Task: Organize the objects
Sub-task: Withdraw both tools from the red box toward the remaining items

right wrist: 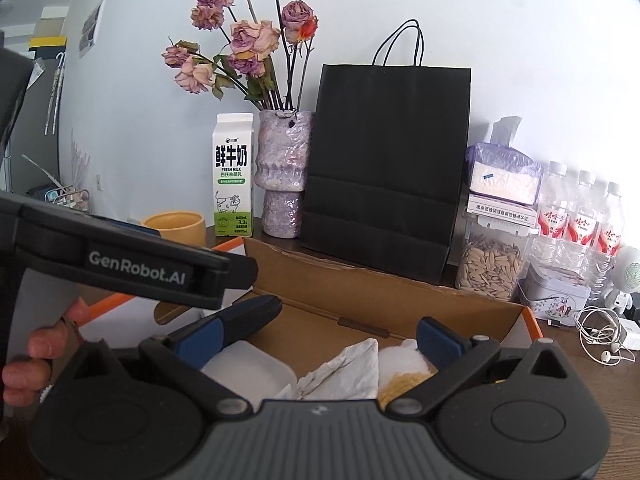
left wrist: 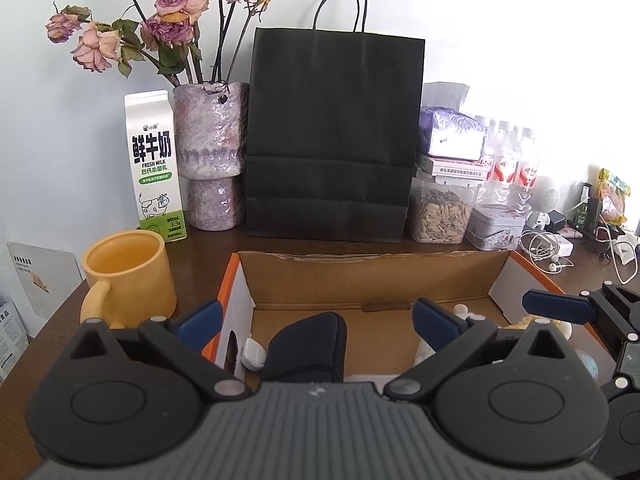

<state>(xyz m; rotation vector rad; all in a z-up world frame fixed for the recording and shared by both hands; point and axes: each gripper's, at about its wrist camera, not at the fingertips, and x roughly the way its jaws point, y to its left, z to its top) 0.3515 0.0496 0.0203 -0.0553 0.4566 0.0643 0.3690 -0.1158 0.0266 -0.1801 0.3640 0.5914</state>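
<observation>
An open cardboard box (left wrist: 372, 276) with orange outer sides lies on the dark wooden table. My left gripper (left wrist: 318, 320) hovers open over the box's left part, with nothing between its fingers. Below it in the box lie a dark pouch (left wrist: 308, 344) and a small white item (left wrist: 254, 354). My right gripper (right wrist: 340, 330) is open over the box's right part. Under it are a white container (right wrist: 248, 364), a crumpled pale cloth or paper (right wrist: 344, 368) and a white and yellow soft thing (right wrist: 404, 376). A blue finger (left wrist: 560, 306) of the right gripper shows at the right edge.
Left of the box stands a yellow mug (left wrist: 128, 276). Behind the box are a milk carton (left wrist: 156, 168), a vase of dried roses (left wrist: 212, 152), a black paper bag (left wrist: 332, 132), a seed jar (left wrist: 440, 212), water bottles (left wrist: 508, 160), a tin (left wrist: 496, 226) and earphones (left wrist: 548, 250). A hand (right wrist: 40, 352) holds the left gripper's handle.
</observation>
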